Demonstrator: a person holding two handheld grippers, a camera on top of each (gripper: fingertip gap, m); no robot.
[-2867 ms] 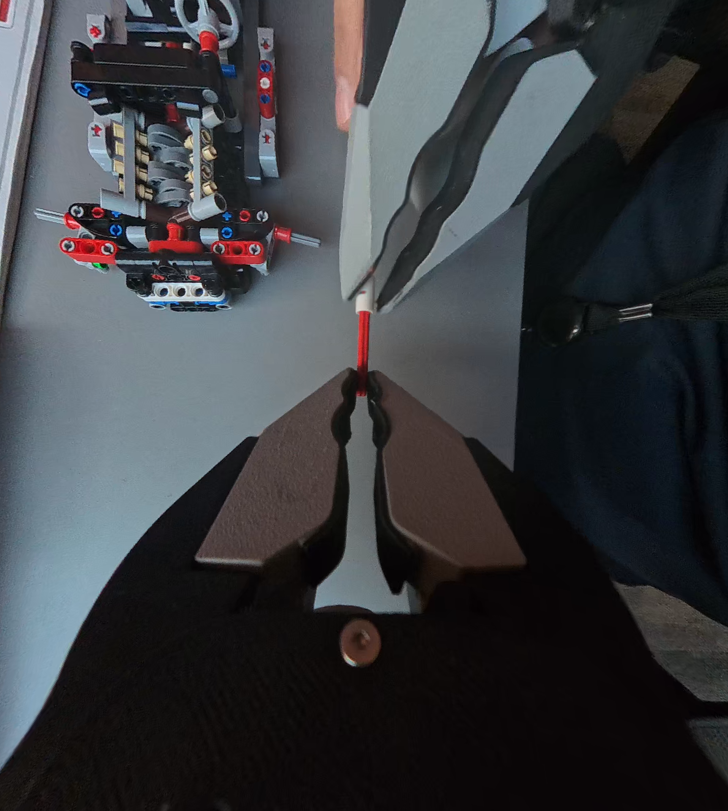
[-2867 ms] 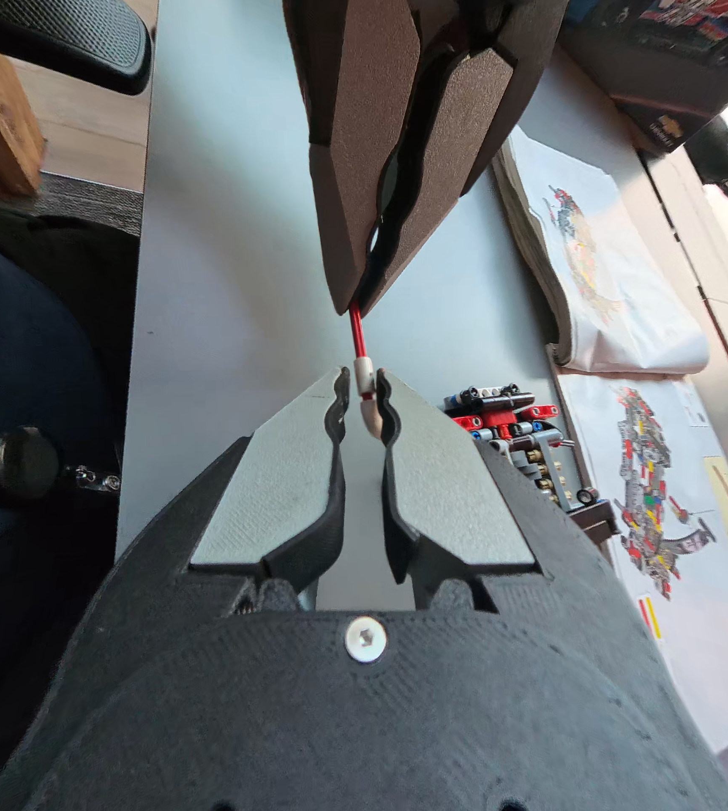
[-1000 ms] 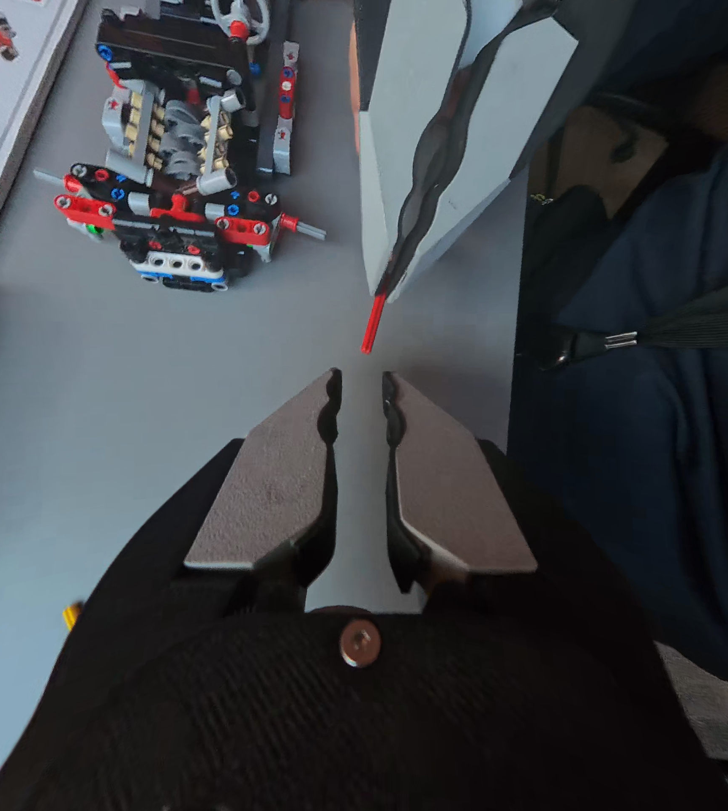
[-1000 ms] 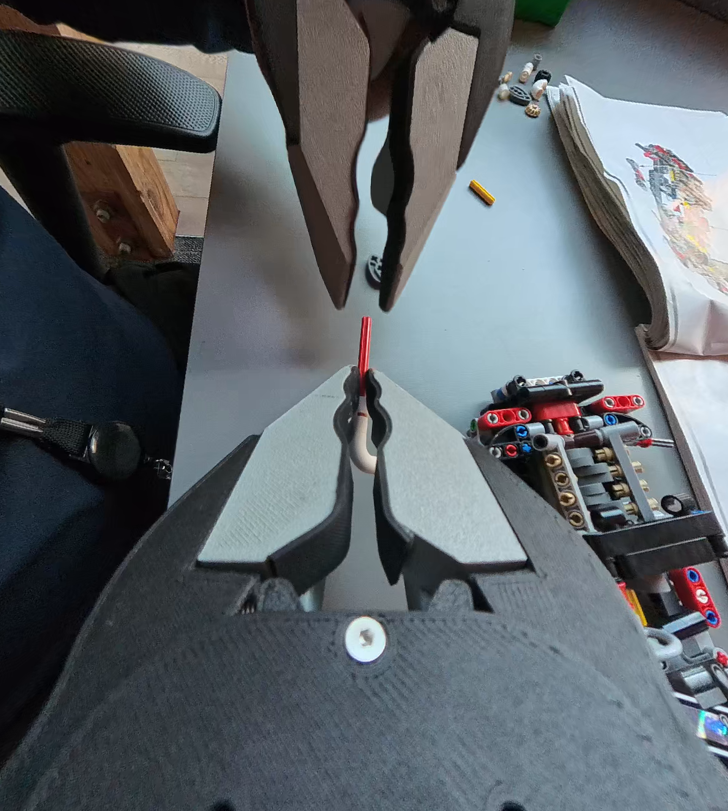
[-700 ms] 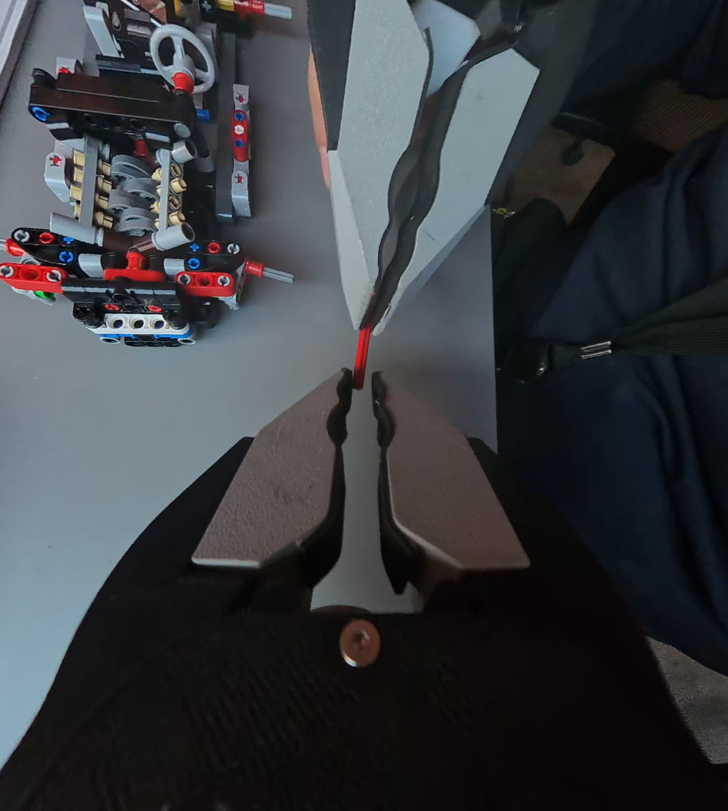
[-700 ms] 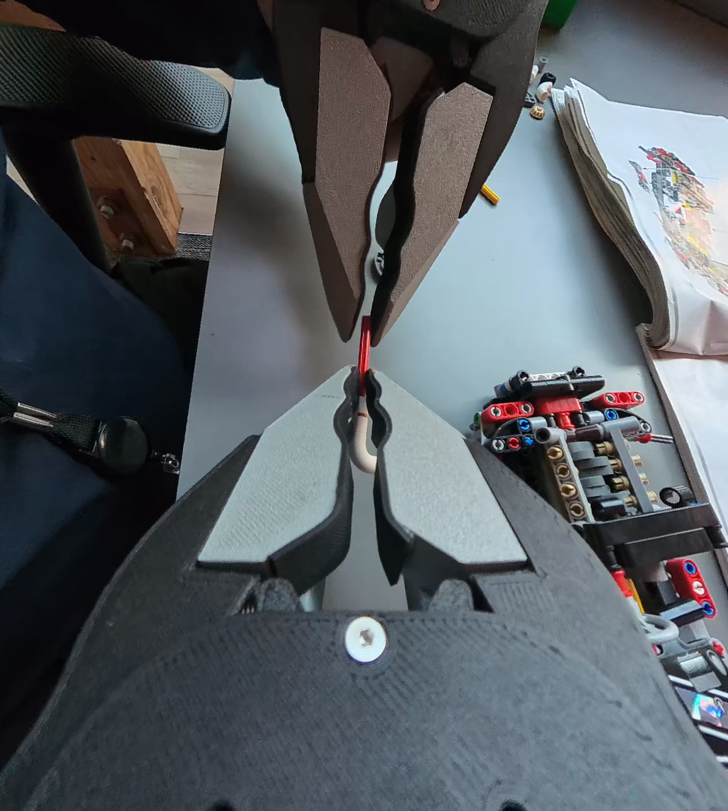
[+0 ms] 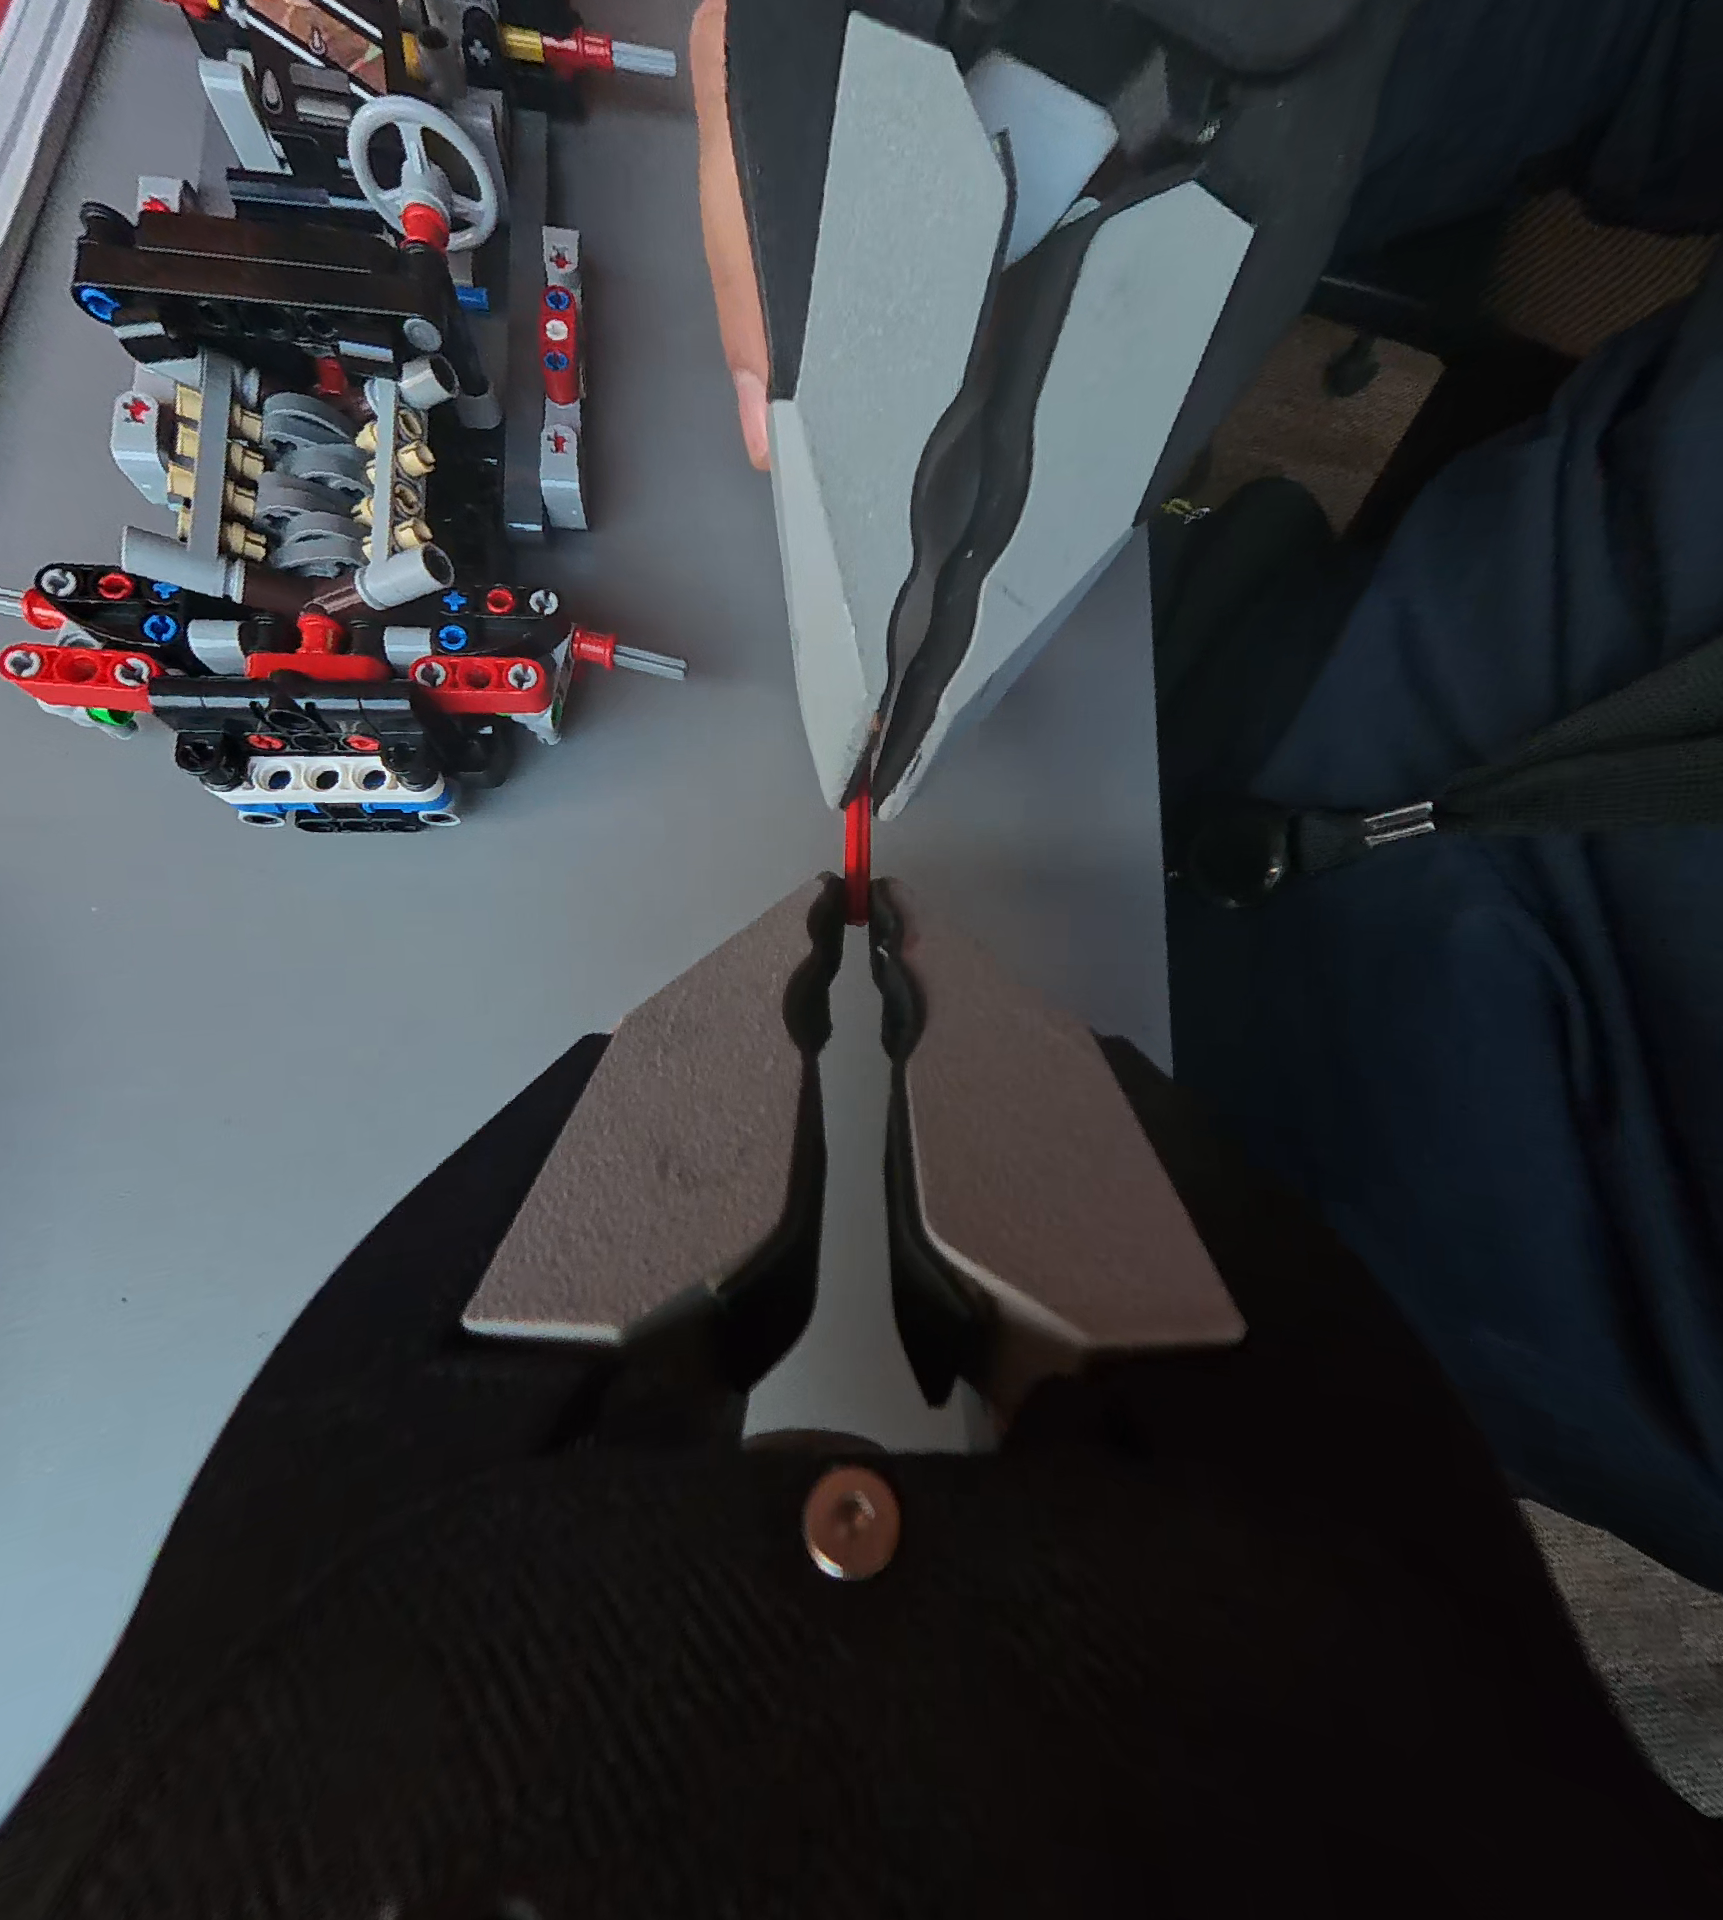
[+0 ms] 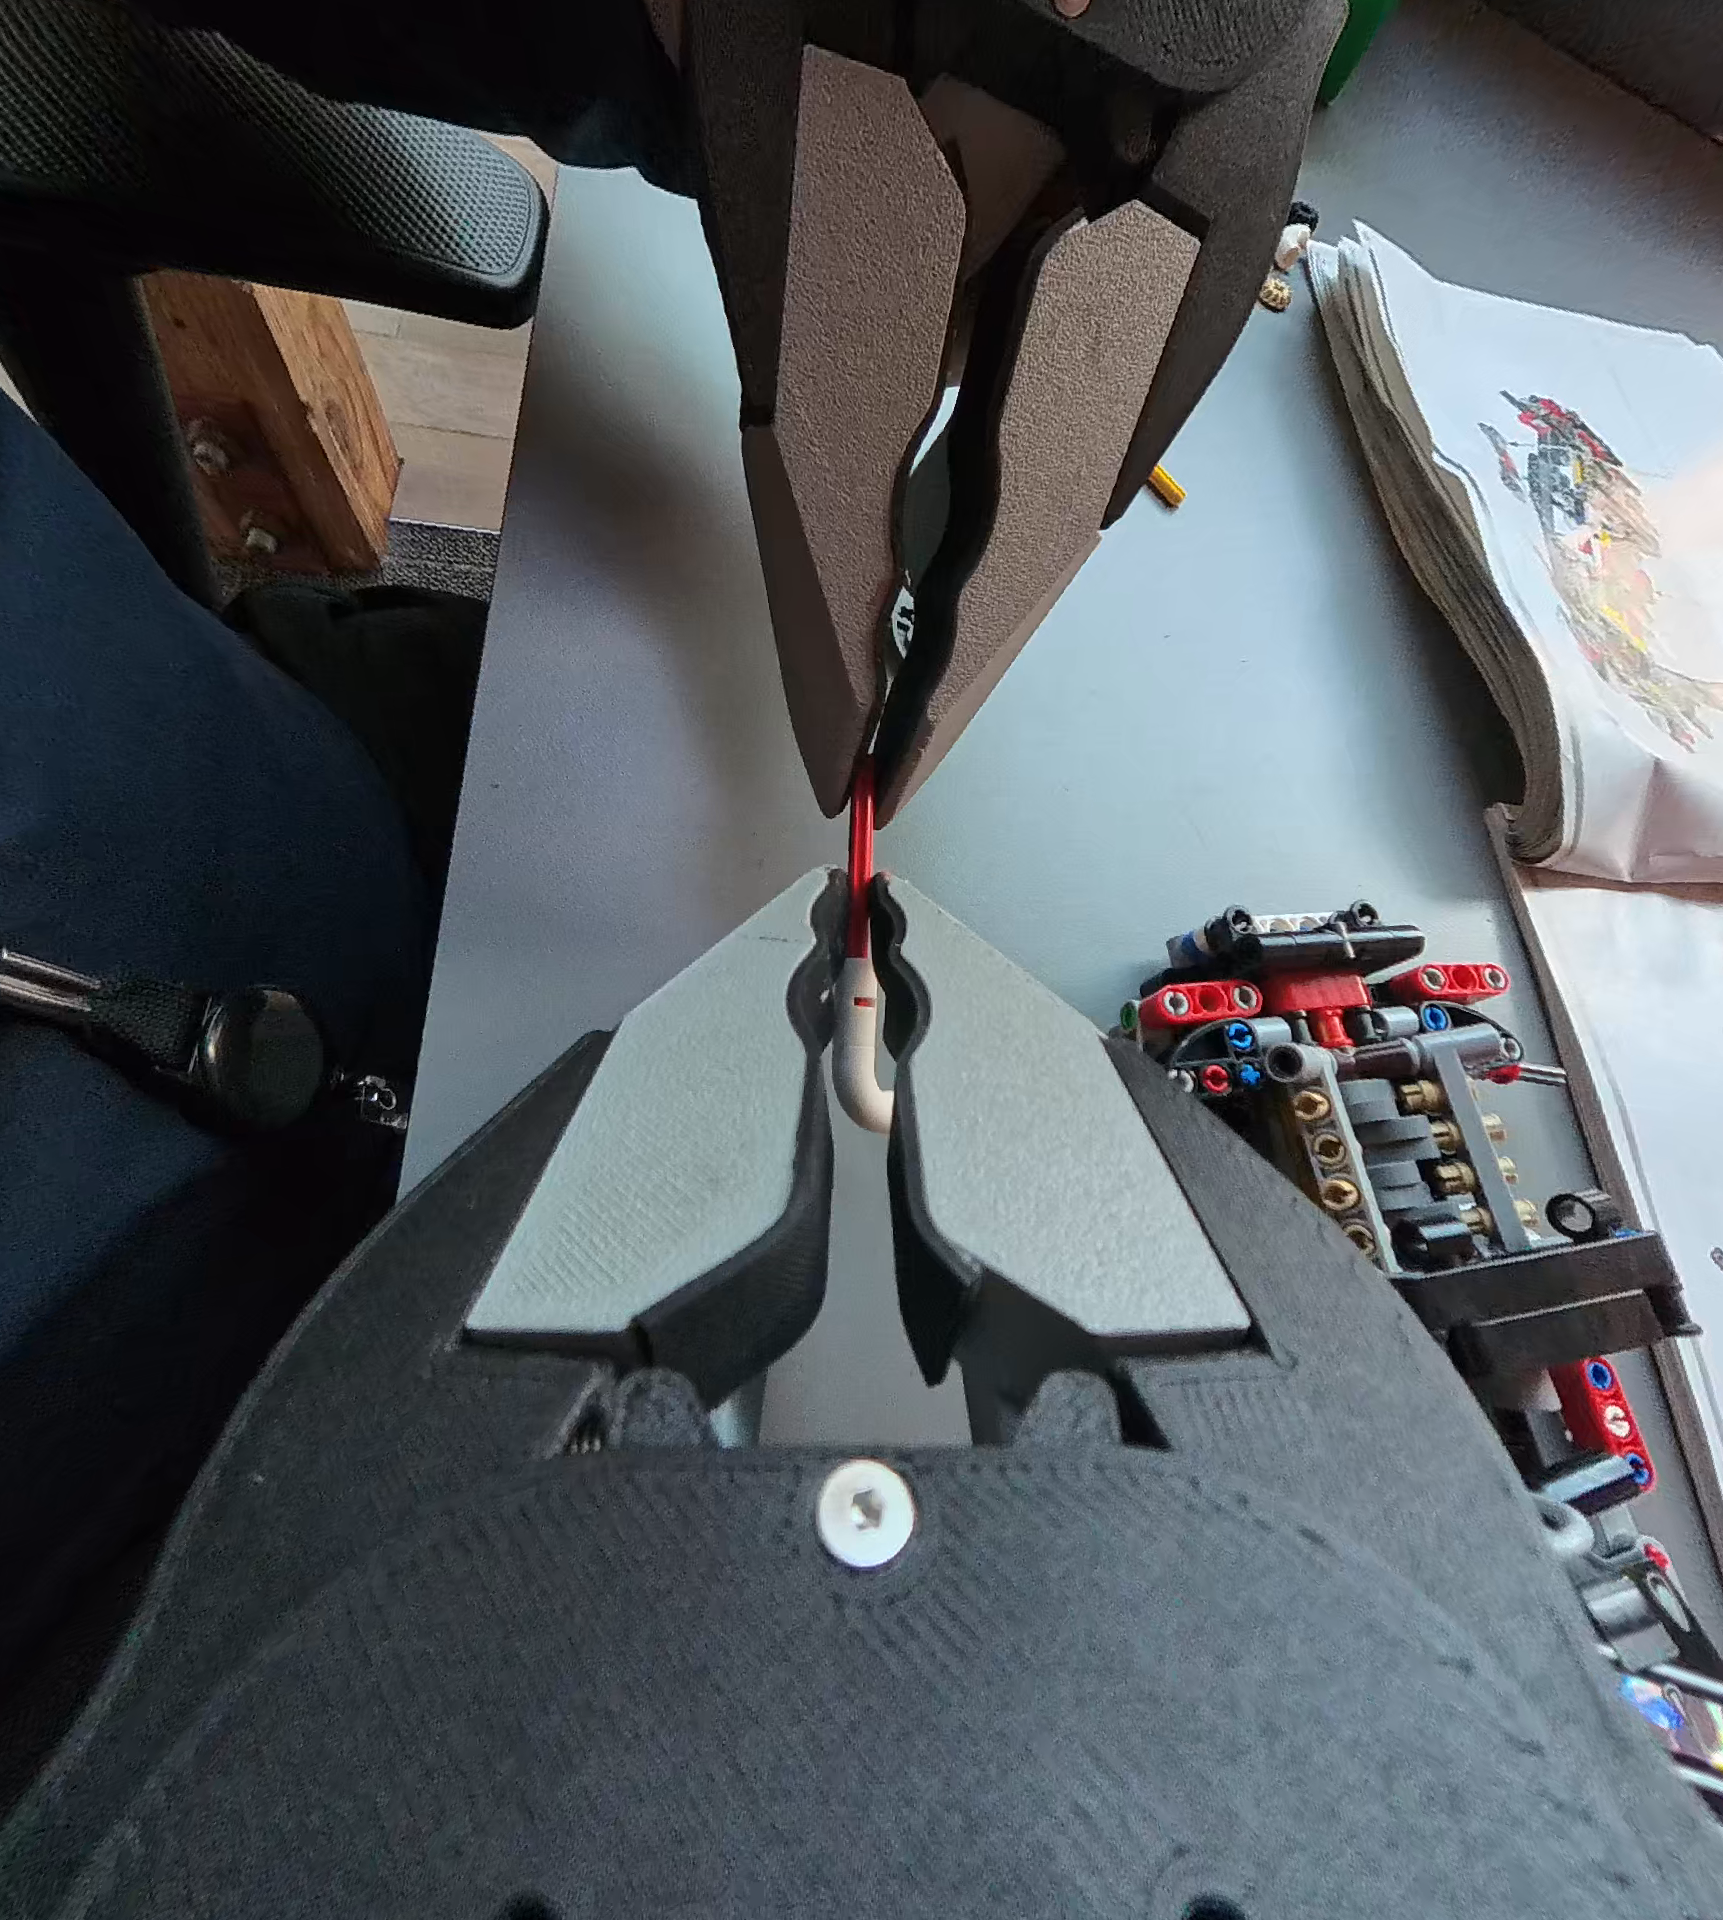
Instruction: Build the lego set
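Note:
A thin red axle spans the gap between my two grippers, above the grey table. My left gripper, with brown pads, is shut on one end of the axle. My right gripper, with grey pads, is shut on the other end, where a white curved piece sits on the axle between its fingers. The two grippers face each other tip to tip. The right gripper shows in the left wrist view, and the left gripper in the right wrist view.
A part-built brick vehicle model lies on the table; it also shows in the right wrist view. An instruction booklet lies beyond it. A small yellow piece lies farther off. A person in dark blue clothing sits at the table edge, by a chair armrest. Both grippers' tips are close together, under 4 cm apart.
A second ago my left gripper stood open, clear of the axle's free end. It moved in and shut on that end. My right gripper kept its hold on the axle.

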